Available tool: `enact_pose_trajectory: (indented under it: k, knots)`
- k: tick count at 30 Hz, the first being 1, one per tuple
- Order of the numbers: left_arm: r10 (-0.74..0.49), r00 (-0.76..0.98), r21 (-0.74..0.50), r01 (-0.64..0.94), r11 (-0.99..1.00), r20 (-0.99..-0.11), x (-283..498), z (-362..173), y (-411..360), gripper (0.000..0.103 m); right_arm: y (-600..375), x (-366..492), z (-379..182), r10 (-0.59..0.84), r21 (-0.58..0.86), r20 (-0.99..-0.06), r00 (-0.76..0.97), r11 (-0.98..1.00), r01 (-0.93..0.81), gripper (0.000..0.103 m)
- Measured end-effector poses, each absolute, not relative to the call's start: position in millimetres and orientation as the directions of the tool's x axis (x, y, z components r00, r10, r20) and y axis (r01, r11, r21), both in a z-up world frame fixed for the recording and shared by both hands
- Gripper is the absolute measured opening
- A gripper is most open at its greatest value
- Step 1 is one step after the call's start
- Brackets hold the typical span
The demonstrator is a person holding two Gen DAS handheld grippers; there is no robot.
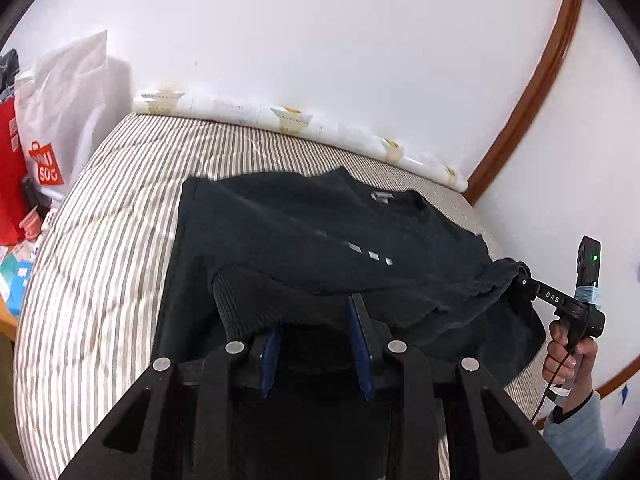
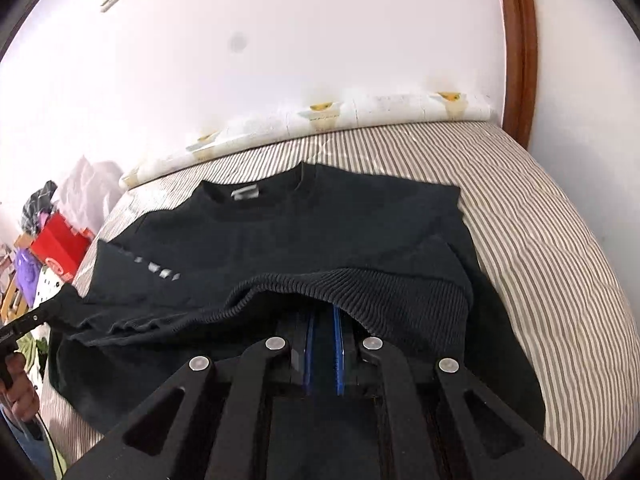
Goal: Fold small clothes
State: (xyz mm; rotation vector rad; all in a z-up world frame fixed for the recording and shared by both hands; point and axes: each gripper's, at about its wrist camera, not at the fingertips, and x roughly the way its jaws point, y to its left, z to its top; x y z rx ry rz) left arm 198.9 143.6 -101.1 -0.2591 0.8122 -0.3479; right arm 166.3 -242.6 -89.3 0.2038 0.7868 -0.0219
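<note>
Both claws, left gripper [image 1: 316, 320] and right gripper [image 2: 324, 320], were clenched on the ribbed hem of the black sweater [image 2: 280, 232], lifting it over the garment's body on the striped bed [image 2: 540, 220].

We read "DAS" in pale letters on the black arm of the right gripper [image 1: 524, 278], in the left wrist view. On the white shopping bag [image 1: 66, 112] at the bedside we see a red square logo with white letters, partly creased, of which "NI" over "SOC" can be made out. The black sweatshirt [image 1: 320, 232] carries a row of small pale marks across its chest and a pale neck label [image 2: 245, 193]; both are too blurred to read.
</note>
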Motion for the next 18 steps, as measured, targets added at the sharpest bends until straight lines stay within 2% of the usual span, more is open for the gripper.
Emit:
enact_pose_trajectory:
  k: [7,10,12,13,14,16,17,18]
  knots:
    - [-0.418,0.649,-0.404,0.181,0.897,-0.636,242,-98,147,0.029,-244,219,-101,-0.023,0.110,-0.725,0.688,0.983,0.148,0.007]
    - [-0.429,0.661,-0.415,0.190,0.890,-0.616,257,-92,145,0.029,-253,231,-106,-0.057,0.098,-0.744,0.666,0.976,0.193,0.010]
    - [-0.449,0.672,-0.421,0.219,0.880,-0.589,258,-83,143,0.036,-260,234,-107,-0.067,0.098,-0.758,0.649,0.972,0.215,0.011]
    - [-0.453,0.684,-0.413,0.236,0.879,-0.572,257,-78,142,0.042,-265,234,-105,-0.070,0.100,-0.760,0.646,0.970,0.223,0.011]
    - [-0.452,0.692,-0.405,0.245,0.881,-0.563,256,-75,141,0.046,-268,233,-104,-0.070,0.102,-0.756,0.651,0.970,0.223,0.014]
    - [-0.439,0.709,-0.378,0.257,0.889,-0.551,253,-71,140,0.047,-274,230,-100,-0.086,0.084,-0.749,0.658,0.971,0.223,0.030]
    - [-0.436,0.714,-0.370,0.261,0.892,-0.548,251,-70,143,0.047,-277,229,-99,-0.092,0.076,-0.747,0.659,0.972,0.222,0.045]
    - [-0.437,0.717,-0.369,0.264,0.891,-0.543,249,-70,147,0.047,-279,228,-97,-0.099,0.067,-0.743,0.662,0.973,0.220,0.052]
